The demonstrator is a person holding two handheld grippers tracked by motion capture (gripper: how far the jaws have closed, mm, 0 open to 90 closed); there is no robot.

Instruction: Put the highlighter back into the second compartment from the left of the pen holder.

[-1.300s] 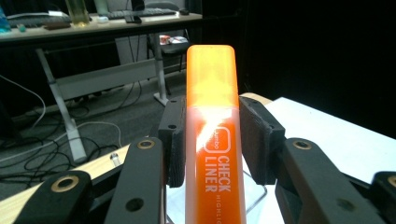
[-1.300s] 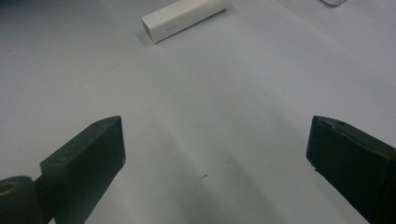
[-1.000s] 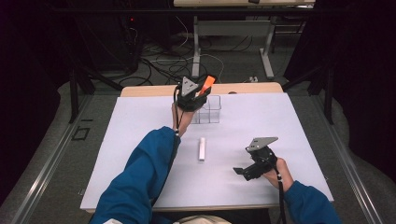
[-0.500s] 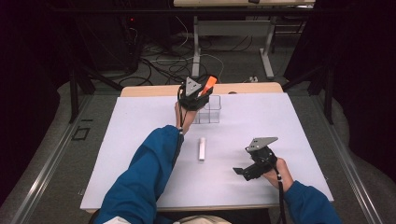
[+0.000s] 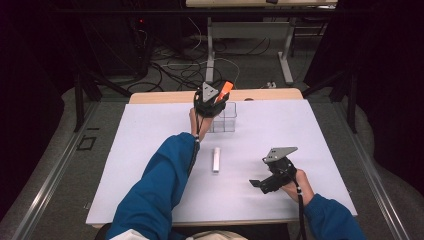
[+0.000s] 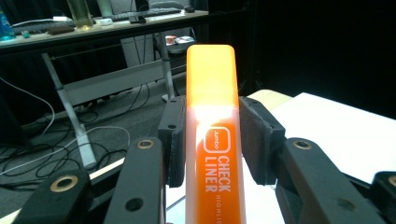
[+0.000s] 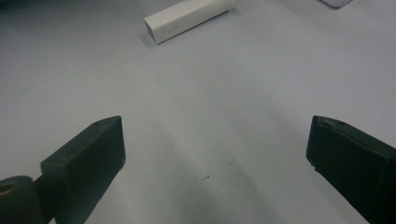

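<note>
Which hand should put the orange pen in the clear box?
Left. The left gripper already clamps the orange highlighter right over the clear box. The right gripper sits open near the table's front edge, holding nothing.

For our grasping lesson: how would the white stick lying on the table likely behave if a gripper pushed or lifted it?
The white stick looks rigid, so it probably won't flex. Its squarish end suggests sliding rather than rolling. Small and plastic-looking, it is likely light.

Left arm extends forward in a blue sleeve; left tool (image 5: 216, 98) has its jaws clamped on a marker (image 6: 214, 140). Right tool (image 5: 267, 181) sits low near the table edge, jaws spread wide, gripping nothing.
</note>
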